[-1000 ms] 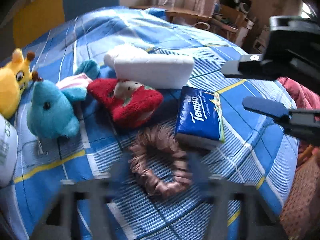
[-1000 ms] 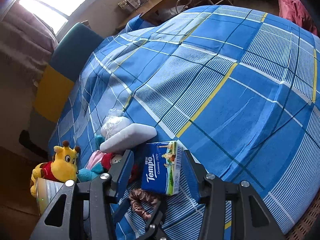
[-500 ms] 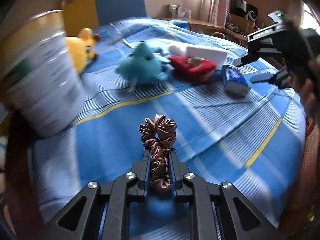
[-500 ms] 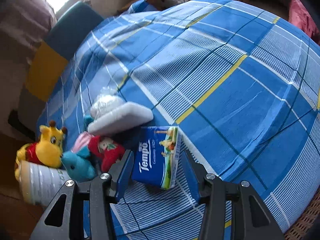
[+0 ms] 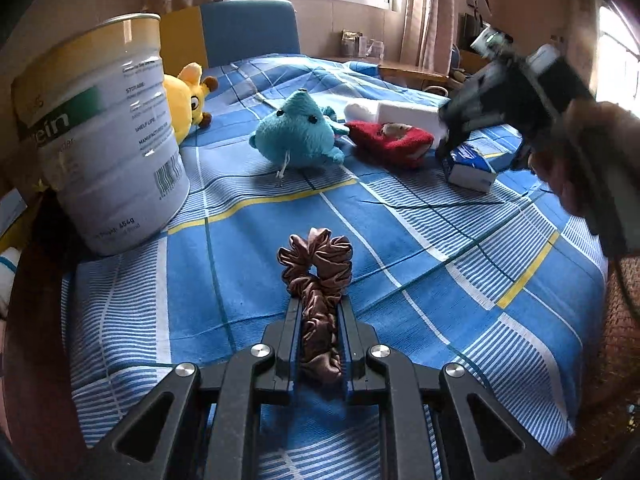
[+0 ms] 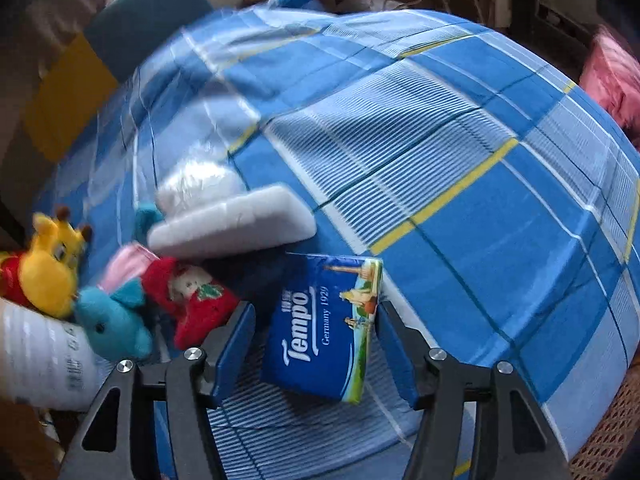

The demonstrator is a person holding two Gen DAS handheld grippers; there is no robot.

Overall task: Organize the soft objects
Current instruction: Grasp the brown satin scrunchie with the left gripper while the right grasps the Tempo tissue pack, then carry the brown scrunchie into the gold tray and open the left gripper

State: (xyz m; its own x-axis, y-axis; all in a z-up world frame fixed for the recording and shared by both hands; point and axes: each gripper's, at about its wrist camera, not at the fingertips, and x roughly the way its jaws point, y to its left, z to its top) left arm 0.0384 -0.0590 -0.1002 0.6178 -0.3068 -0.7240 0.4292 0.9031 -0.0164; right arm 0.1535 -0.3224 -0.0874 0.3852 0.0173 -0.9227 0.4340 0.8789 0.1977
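Note:
My left gripper (image 5: pixel 319 306) is shut on a brown satin scrunchie (image 5: pixel 318 272), held above the blue checked bed cover. My right gripper (image 6: pixel 316 322) is open, its fingers on either side of a blue Tempo tissue pack (image 6: pixel 326 322) lying on the bed; the pack also shows in the left wrist view (image 5: pixel 469 165). A teal plush (image 5: pixel 298 136), a red plush (image 5: pixel 392 141), a yellow giraffe plush (image 5: pixel 185 100) and a white foam block (image 5: pixel 408 114) lie behind.
A large white tin can (image 5: pixel 100 136) stands at the bed's left edge. A blue and yellow headboard (image 5: pixel 248 30) is at the back. A pink cloth (image 6: pixel 612 80) lies off the bed's right side.
My left gripper closed on the scrunchie, lifted it and pulled back toward the can side. My right gripper came down around the tissue pack.

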